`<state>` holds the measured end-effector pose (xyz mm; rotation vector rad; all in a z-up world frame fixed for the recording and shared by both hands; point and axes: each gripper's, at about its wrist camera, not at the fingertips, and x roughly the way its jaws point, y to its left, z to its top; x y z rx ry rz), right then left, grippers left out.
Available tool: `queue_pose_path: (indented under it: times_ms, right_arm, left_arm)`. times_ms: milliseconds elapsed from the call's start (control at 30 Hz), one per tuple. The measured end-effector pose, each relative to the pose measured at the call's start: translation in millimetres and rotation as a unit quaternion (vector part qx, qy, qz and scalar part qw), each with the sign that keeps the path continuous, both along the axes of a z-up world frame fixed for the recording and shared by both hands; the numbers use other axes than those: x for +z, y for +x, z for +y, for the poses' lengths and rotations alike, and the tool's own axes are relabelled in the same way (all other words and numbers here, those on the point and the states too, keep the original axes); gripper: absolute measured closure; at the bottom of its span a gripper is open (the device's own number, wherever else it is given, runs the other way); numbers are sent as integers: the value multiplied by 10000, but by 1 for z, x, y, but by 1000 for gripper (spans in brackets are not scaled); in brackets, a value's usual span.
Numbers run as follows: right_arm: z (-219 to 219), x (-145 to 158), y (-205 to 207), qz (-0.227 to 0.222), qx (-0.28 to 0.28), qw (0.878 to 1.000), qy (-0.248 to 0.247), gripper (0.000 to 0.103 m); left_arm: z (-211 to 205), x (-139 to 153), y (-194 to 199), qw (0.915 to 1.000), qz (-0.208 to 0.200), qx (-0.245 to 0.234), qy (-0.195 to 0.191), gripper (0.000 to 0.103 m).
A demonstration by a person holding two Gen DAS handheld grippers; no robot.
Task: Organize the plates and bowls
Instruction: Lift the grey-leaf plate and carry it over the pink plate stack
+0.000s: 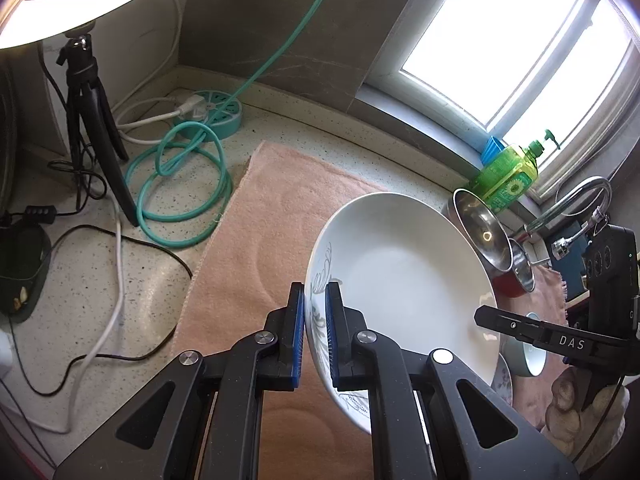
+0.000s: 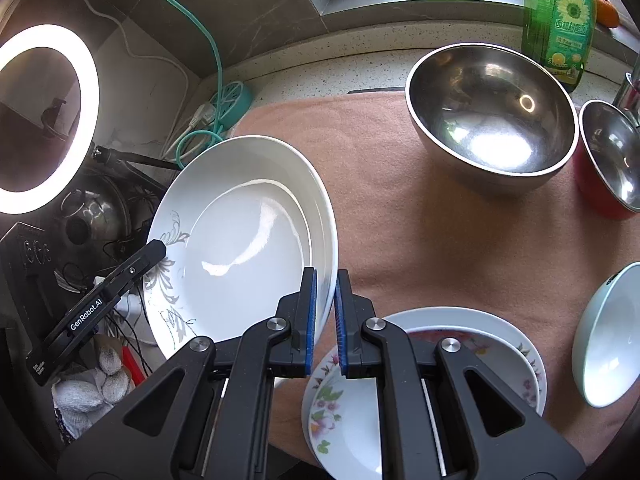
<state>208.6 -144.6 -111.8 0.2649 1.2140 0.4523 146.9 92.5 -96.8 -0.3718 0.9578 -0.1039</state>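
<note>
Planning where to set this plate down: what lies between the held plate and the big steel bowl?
Only bare pink towel between white plate and steel bowl, in the right wrist view.

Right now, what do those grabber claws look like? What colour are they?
Both the left gripper and the right gripper are black plastic with silver round bolts, triangle-shaped holes and ridged blue pads on the fingers. White letters mark their sides: "DAS" on the right one, "GenRobot.AI" on the left one.

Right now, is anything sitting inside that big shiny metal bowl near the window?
No, the big metal bowl is empty: the right wrist view shows only bare steel and light reflections inside it as it stands on the pink towel.
</note>
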Motion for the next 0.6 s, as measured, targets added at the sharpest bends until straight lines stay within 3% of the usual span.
queue_pose_path:
  times_ms: [600]
  right_arm:
    - [-93,-3,-52,72,-76,9997,-235,94]
  left_arm:
    - [-80,-13,-51,9991,230,-300,-209,95]
